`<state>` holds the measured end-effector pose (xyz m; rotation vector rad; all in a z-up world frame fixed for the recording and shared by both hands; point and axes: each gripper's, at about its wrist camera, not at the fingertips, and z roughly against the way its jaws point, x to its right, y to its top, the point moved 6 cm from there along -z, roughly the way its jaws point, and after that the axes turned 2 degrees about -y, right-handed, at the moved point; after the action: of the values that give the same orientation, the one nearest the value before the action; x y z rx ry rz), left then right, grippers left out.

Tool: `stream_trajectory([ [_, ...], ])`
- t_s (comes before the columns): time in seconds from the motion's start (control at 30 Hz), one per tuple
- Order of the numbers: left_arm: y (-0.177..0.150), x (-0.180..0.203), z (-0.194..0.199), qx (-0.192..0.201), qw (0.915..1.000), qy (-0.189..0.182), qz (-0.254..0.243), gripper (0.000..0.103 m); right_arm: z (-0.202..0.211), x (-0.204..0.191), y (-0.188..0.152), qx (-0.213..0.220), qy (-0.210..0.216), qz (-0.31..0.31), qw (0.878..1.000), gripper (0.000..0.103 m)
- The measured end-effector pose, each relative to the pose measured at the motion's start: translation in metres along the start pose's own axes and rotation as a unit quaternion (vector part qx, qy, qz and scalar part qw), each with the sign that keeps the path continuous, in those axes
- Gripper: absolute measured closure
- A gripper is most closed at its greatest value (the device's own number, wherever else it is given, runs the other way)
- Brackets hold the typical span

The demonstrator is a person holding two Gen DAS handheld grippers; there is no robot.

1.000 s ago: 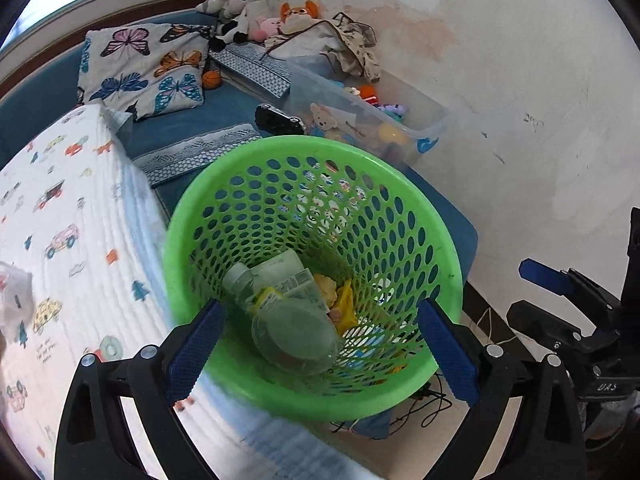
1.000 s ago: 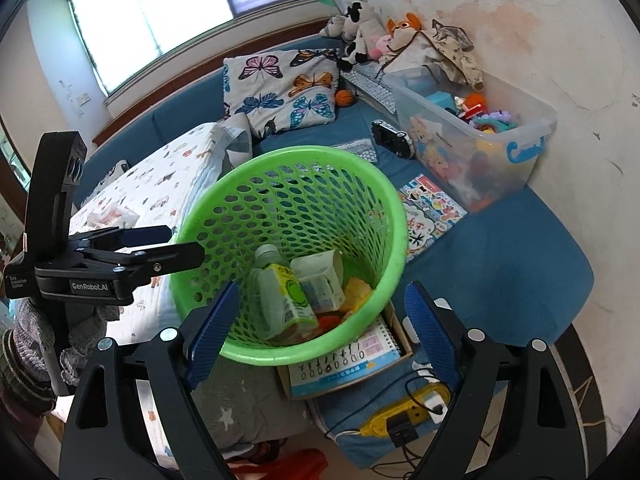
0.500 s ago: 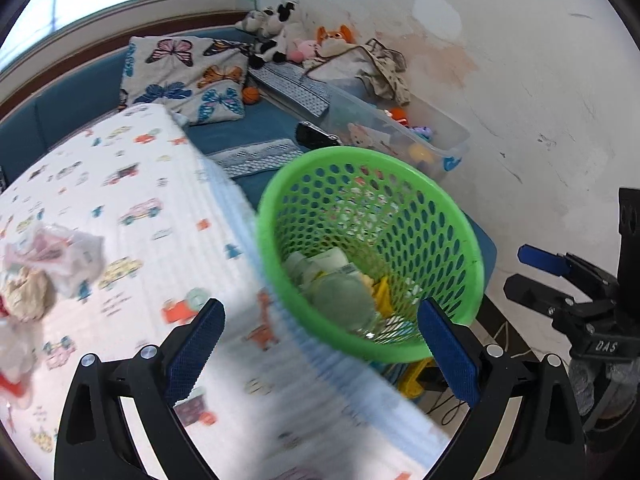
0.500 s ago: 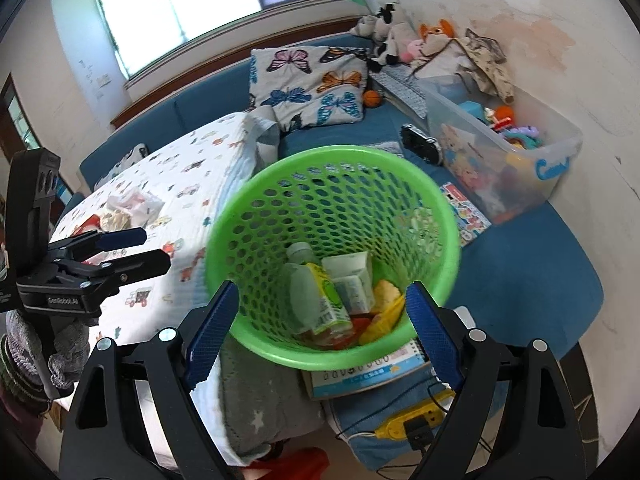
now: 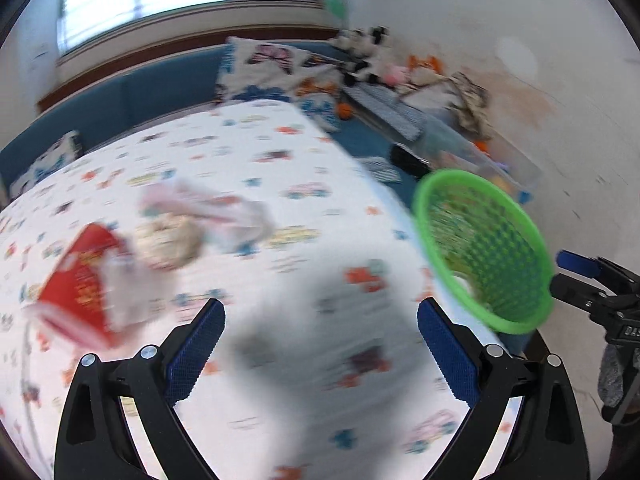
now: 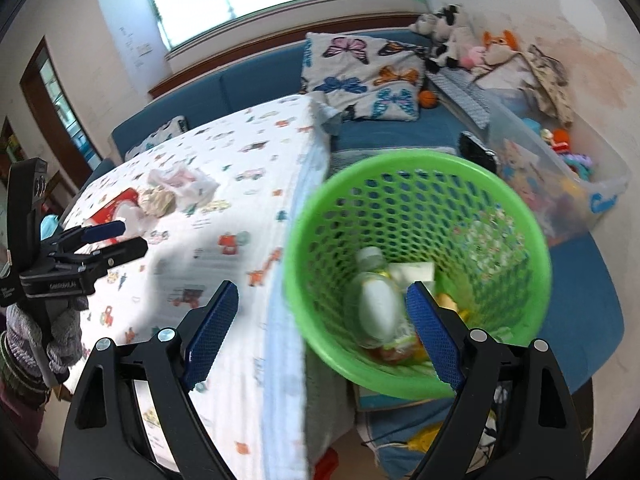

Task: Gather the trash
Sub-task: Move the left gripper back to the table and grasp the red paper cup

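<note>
Blurred in the left wrist view, a red packet (image 5: 80,284), a crumpled paper ball (image 5: 172,240) and a thin plastic bag (image 5: 224,212) lie on the printed blanket (image 5: 304,184). My left gripper (image 5: 320,312) hangs open and empty over the blanket, short of that heap. The green basket (image 5: 480,240) is off to its right. My right gripper (image 6: 322,292) is open and empty over the basket's rim (image 6: 400,160) and the blanket edge. Inside the basket lie a bottle (image 6: 376,300) and a carton (image 6: 412,270). The right wrist view also shows the left gripper (image 6: 108,236) near the red packet (image 6: 116,204).
A clear toy bin (image 6: 560,184) stands behind the basket against the stained wall. A butterfly pillow (image 6: 368,76) and stuffed toys (image 6: 452,44) lie on the blue cushions (image 6: 260,84). Books (image 6: 400,396) sit under the basket.
Both views have swung left from the basket toward the blanket. The trash heap has come into the left wrist view and the basket has slid to the right. Both grippers stay open.
</note>
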<state>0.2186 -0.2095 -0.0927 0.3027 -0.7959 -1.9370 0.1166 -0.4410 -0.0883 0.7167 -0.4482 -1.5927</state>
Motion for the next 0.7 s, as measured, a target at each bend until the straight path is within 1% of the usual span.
stream_trajectory([
  [0.07, -0.002, -0.025, 0.007, 0.007, 0.9996, 0.024, 0.017, 0.009, -0.006, -0.012, 0.004, -0.003, 0.009, 0.01, 1.0, 0.017],
  [0.2, -0.009, -0.068, 0.02, 0.016, 0.9966, 0.051, 0.062, 0.01, -0.017, -0.036, 0.011, -0.009, 0.025, 0.029, 0.999, 0.017],
  [0.3, -0.017, -0.101, 0.029, 0.024, 0.9922, 0.071, 0.099, 0.016, -0.024, -0.051, 0.014, -0.013, 0.036, 0.042, 0.998, 0.017],
  [0.33, -0.02, -0.108, 0.031, 0.025, 0.991, 0.075, 0.108, 0.016, -0.026, -0.056, 0.014, -0.014, 0.04, 0.047, 0.998, 0.017],
  [0.47, -0.026, -0.142, 0.034, 0.032, 0.9832, 0.082, 0.16, 0.018, -0.034, -0.076, 0.015, -0.02, 0.053, 0.061, 0.997, 0.017],
  [0.6, -0.027, -0.162, 0.029, 0.033, 0.9767, 0.082, 0.196, 0.018, -0.04, -0.09, 0.016, -0.024, 0.059, 0.07, 0.996, 0.017],
  [0.63, -0.027, -0.166, 0.026, 0.033, 0.9752, 0.079, 0.204, 0.02, -0.04, -0.092, 0.016, -0.025, 0.06, 0.072, 0.995, 0.017],
  [0.67, -0.026, -0.17, 0.024, 0.034, 0.9741, 0.076, 0.21, 0.025, -0.042, -0.095, 0.017, -0.026, 0.061, 0.075, 0.995, 0.017],
  [0.7, -0.026, -0.172, 0.022, 0.032, 0.9734, 0.076, 0.214, 0.034, -0.042, -0.096, 0.017, -0.026, 0.061, 0.076, 0.995, 0.017],
])
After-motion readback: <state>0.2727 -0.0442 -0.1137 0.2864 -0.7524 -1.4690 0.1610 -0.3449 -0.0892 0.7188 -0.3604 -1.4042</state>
